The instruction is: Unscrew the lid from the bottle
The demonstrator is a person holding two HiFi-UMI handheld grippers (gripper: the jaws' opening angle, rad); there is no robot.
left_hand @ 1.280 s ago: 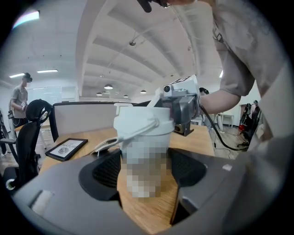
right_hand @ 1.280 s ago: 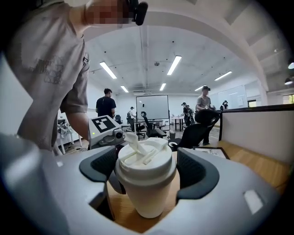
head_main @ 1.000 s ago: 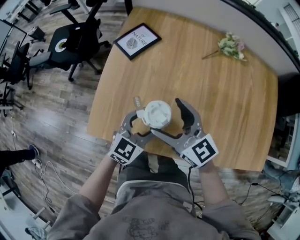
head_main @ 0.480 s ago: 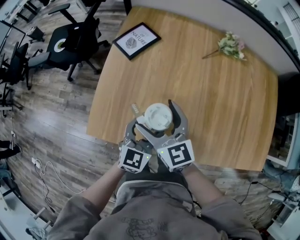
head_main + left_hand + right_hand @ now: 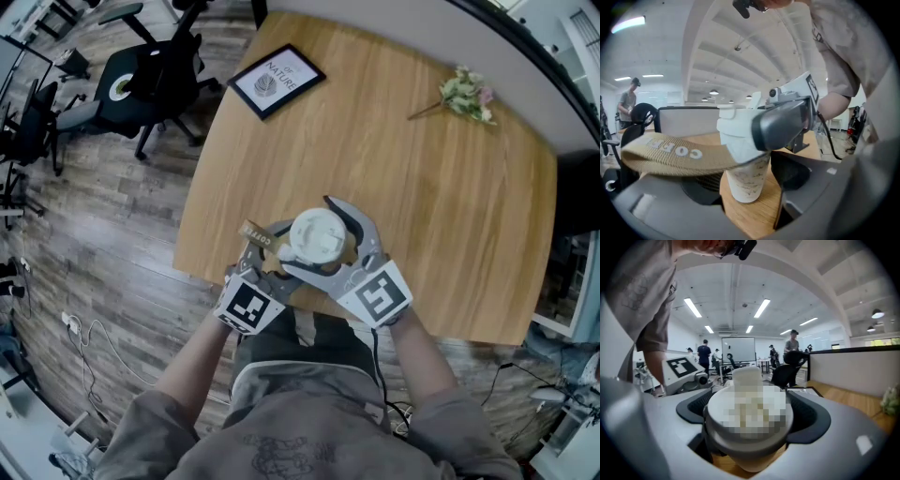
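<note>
A white bottle [image 5: 749, 176] with a speckled body stands on the wooden table [image 5: 422, 187] near its front edge. Its white lid [image 5: 316, 234] carries a tan strap [image 5: 254, 232] that sticks out to the left. My left gripper [image 5: 281, 247] grips the bottle's body below the lid, one dark pad [image 5: 701, 190] on each side. My right gripper [image 5: 325, 231] is shut on the lid from above and right, its grey jaw crossing the left gripper view. In the right gripper view the lid [image 5: 750, 427] fills the gap between both pads.
A framed picture [image 5: 276, 81] lies at the table's far left corner and a small bunch of flowers [image 5: 464, 94] at the far right. A black office chair [image 5: 150, 80] stands on the floor to the left. The table's front edge runs just below the grippers.
The right gripper, open beside the bottle a second ago, has shut on the lid and twisted. The strap has swung from pointing away to pointing left.
</note>
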